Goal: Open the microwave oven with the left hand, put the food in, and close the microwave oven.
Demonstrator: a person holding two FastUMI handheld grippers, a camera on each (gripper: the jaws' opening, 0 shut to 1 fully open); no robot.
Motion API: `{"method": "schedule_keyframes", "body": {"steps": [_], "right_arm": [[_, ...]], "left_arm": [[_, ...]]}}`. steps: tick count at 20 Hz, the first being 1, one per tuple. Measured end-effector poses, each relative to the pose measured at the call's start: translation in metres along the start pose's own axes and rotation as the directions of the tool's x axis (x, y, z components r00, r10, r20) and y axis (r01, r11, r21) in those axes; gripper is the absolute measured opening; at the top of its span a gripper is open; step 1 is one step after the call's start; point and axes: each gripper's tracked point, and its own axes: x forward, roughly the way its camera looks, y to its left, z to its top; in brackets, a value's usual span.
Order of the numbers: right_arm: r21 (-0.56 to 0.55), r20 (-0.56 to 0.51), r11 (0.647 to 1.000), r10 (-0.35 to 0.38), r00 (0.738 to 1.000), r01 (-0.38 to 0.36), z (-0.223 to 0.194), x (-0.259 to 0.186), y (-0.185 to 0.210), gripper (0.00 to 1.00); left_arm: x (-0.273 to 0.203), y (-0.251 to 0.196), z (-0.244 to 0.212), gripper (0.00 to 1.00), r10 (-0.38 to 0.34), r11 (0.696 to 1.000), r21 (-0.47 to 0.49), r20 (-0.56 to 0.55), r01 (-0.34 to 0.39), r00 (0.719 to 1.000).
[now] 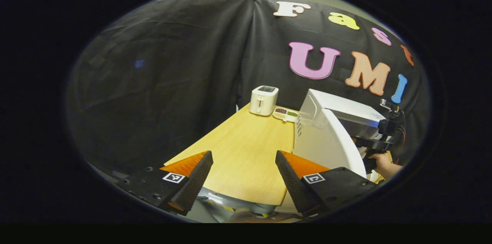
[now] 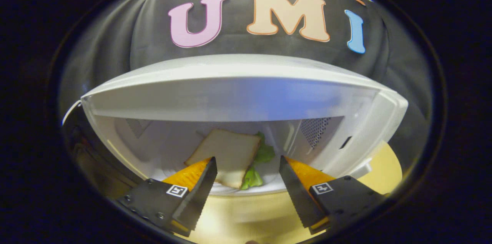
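The white microwave [image 2: 238, 82] stands open right in front of my right gripper [image 2: 248, 159]. Inside its cavity lies the food, a slice of bread on green lettuce [image 2: 226, 150], on a white base. My right gripper is open just before the cavity's mouth, and the food shows between its fingers but farther in. In the left gripper view the microwave [image 1: 346, 111] is at the right with its white door [image 1: 326, 144] swung out. My left gripper [image 1: 243, 153] hangs open over the wooden table [image 1: 246, 148], left of the door and holding nothing.
A white toaster [image 1: 263, 100] and a small tray of coloured bits [image 1: 286, 114] sit at the table's far end. A hand [image 1: 384, 163] holds the other gripper [image 1: 388, 128] at the microwave's front. The dark inside of the door [image 2: 88, 151] lies at the left.
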Motion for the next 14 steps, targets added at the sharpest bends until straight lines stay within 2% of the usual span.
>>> {"method": "schedule_keyframes", "body": {"steps": [1,2,3,4,5,6,7,8,9,10,11,12,13,14], "right_arm": [[0.005,0.0,1.0,-0.001,1.0,0.001,0.0,-0.011,0.0,1.0],[0.017,0.001,1.0,0.001,1.0,-0.001,-0.001,-0.023,0.0,0.94],[0.032,0.003,0.999,0.005,1.0,-0.005,-0.001,-0.036,0.001,1.0],[0.042,0.003,0.999,0.003,1.0,-0.003,-0.002,-0.047,-0.001,1.0],[0.048,0.005,0.999,-0.004,1.0,0.003,-0.002,-0.057,-0.003,1.0],[0.054,0.01,0.998,-0.016,1.0,0.015,-0.001,-0.07,-0.007,1.0],[0.067,0.015,0.997,-0.028,1.0,0.027,-0.001,-0.086,-0.012,0.94],[0.088,0.017,0.996,-0.035,0.999,0.033,-0.001,-0.1,-0.016,0.94],[0.112,0.016,0.993,-0.044,0.999,0.042,-0.003,-0.111,-0.019,0.94],[0.135,0.015,0.989,-0.055,0.998,0.053,-0.007,-0.125,-0.024,1.0],[0.151,0.016,0.986,-0.073,0.997,0.069,-0.009,-0.14,-0.03,1.0],[0.162,0.017,0.982,-0.097,0.995,0.093,-0.012,-0.154,-0.038,1.0],[0.172,0.015,0.978,-0.119,0.993,0.115,-0.017,-0.168,-0.044,0.93],[0.183,0.013,0.974,-0.14,0.99,0.136,-0.022,-0.183,-0.051,0.93]], "left_arm": [[-0.001,-0.004,-0.002,0.91,-0.024,1.0,0.01,-0.007,0.024,1.0],[-0.001,-0.009,-0.003,0.95,-0.048,0.999,0.017,-0.009,0.048,0.999],[-0.001,-0.013,-0.003,0.92,-0.073,0.997,0.021,-0.013,0.073,0.997],[-0.002,-0.016,-0.004,0.95,-0.096,0.995,0.024,-0.016,0.096,0.995],[-0.003,-0.019,-0.006,0.91,-0.115,0.993,0.032,-0.022,0.116,0.993],[-0.004,-0.02,-0.008,0.95,-0.129,0.99,0.046,-0.023,0.13,0.991],[-0.005,-0.02,-0.007,0.93,-0.141,0.988,0.06,-0.017,0.141,0.99],[-0.006,-0.022,-0.005,0.91,-0.155,0.985,0.071,-0.011,0.155,0.988],[-0.006,-0.023,-0.006,0.81,-0.168,0.983,0.078,-0.01,0.169,0.986],[-0.007,-0.025,-0.008,0.82,-0.185,0.979,0.08,-0.016,0.186,0.983],[-0.008,-0.029,-0.011,0.73,-0.209,0.974,0.082,-0.025,0.21,0.978],[-0.009,-0.032,-0.014,0.69,-0.23,0.969,0.088,-0.032,0.232,0.973],[-0.009,-0.034,-0.017,0.6,-0.248,0.963,0.098,-0.042,0.251,0.968],[-0.009,-0.037,-0.019,0.57,-0.266,0.957,0.109,-0.05,0.27,0.963]]}}
